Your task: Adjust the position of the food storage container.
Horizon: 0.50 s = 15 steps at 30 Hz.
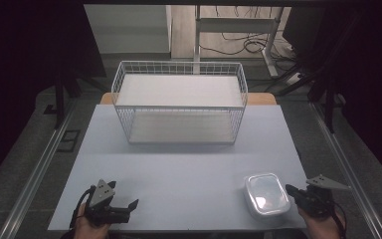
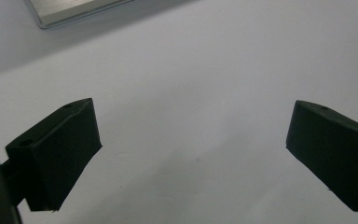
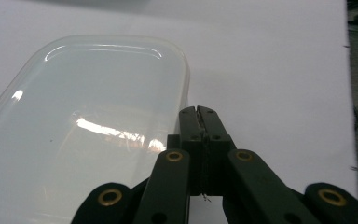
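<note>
Two closed jaws of the right gripper point(image 3: 198, 109) beside the clear rectangular lidded plastic container point(image 3: 88, 126) must part before straddling its rim.

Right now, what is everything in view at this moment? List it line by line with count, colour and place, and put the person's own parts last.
table: one, pale grey top, middle of the high view.
wire basket: one, white, two tiers with flat white shelves, at the far middle of the table.
lidded container: one, clear plastic with rounded corners, near right of the table, just left of the right gripper's tips.
desk frame and cables: white legs, dark cables on the floor behind the table.
left gripper: one, black with a grey plate, near left, jaws wide apart over bare table.
right gripper: one, black, near right, jaws closed together beside the container's edge, holding nothing.
hands: two, at the bottom edge, one behind each gripper.
</note>
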Tool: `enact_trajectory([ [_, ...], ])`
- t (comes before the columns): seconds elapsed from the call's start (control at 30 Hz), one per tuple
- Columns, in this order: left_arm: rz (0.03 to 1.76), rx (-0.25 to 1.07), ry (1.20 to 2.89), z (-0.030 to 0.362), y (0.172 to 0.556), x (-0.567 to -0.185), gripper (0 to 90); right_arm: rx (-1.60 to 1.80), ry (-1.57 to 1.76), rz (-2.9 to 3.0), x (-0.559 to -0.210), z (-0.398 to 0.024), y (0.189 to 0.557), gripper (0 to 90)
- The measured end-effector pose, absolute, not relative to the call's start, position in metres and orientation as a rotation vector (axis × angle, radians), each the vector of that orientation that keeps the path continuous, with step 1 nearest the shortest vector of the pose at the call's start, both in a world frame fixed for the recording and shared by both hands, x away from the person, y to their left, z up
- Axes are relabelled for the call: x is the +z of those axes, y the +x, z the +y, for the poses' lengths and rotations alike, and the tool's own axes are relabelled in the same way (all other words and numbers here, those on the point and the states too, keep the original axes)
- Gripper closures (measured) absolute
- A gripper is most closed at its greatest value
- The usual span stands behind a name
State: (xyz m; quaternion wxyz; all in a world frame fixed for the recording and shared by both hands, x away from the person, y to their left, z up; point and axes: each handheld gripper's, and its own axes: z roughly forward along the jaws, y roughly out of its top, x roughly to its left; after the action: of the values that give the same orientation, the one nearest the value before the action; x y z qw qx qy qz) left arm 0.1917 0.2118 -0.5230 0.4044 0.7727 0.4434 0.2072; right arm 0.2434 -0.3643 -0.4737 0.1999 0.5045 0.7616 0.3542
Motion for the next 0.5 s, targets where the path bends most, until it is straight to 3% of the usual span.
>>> enact_trajectory([
  [0.5, 1.155, 0.53, 1.936, 0.214, 0.194, -0.524, 2.5, 0.974, 1.264, 2.337, -0.45, -0.345, 0.188, 88.9],
])
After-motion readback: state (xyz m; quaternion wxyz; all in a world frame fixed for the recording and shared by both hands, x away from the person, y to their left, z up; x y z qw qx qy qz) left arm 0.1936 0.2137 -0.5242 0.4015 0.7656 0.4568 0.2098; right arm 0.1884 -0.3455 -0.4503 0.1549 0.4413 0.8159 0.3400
